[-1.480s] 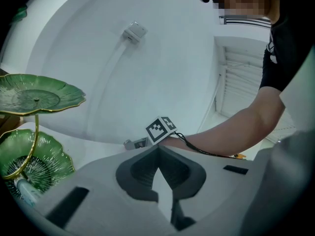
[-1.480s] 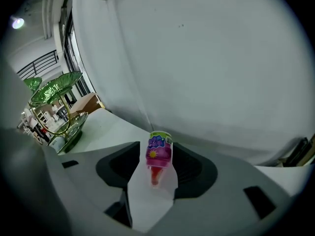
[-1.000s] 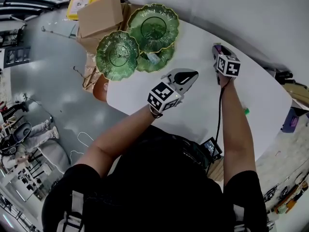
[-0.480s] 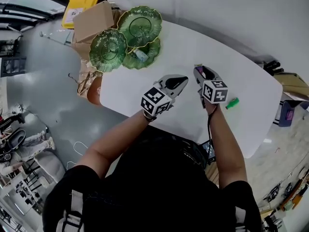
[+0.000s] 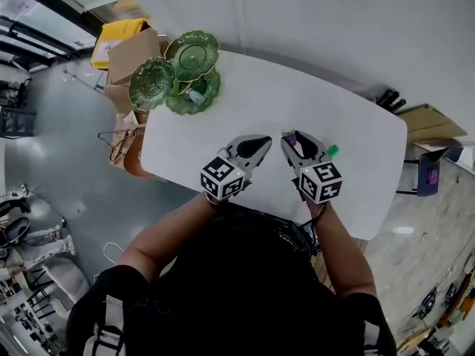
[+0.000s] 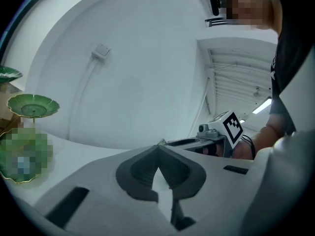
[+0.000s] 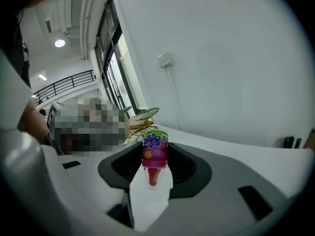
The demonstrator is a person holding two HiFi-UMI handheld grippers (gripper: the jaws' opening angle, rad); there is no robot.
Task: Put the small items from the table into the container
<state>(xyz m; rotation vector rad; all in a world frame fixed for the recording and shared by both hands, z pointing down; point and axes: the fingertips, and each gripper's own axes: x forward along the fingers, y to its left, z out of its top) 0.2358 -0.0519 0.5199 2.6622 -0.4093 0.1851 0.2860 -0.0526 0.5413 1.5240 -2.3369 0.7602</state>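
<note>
Right gripper [image 5: 295,141]: jaws clenched on a small pink-labelled plastic tube with a green top [image 7: 154,151], carried above the white table [image 5: 245,110].

Left gripper [image 6: 158,146]: jaws closed tip to tip, nothing between them.

We judge the tube light, smooth-sleeved and likely slippery, perhaps soft. The grip across its labelled middle looks sound, and a firm squeeze is inadvisable.

The tiered stand of green leaf-shaped glass dishes [image 5: 191,54] stands well apart at the table's far left corner. A small green piece [image 5: 333,150] lies just beside the right gripper.

The tube's print is unreadable. Mosaic masks the lower dish's contents.
</note>
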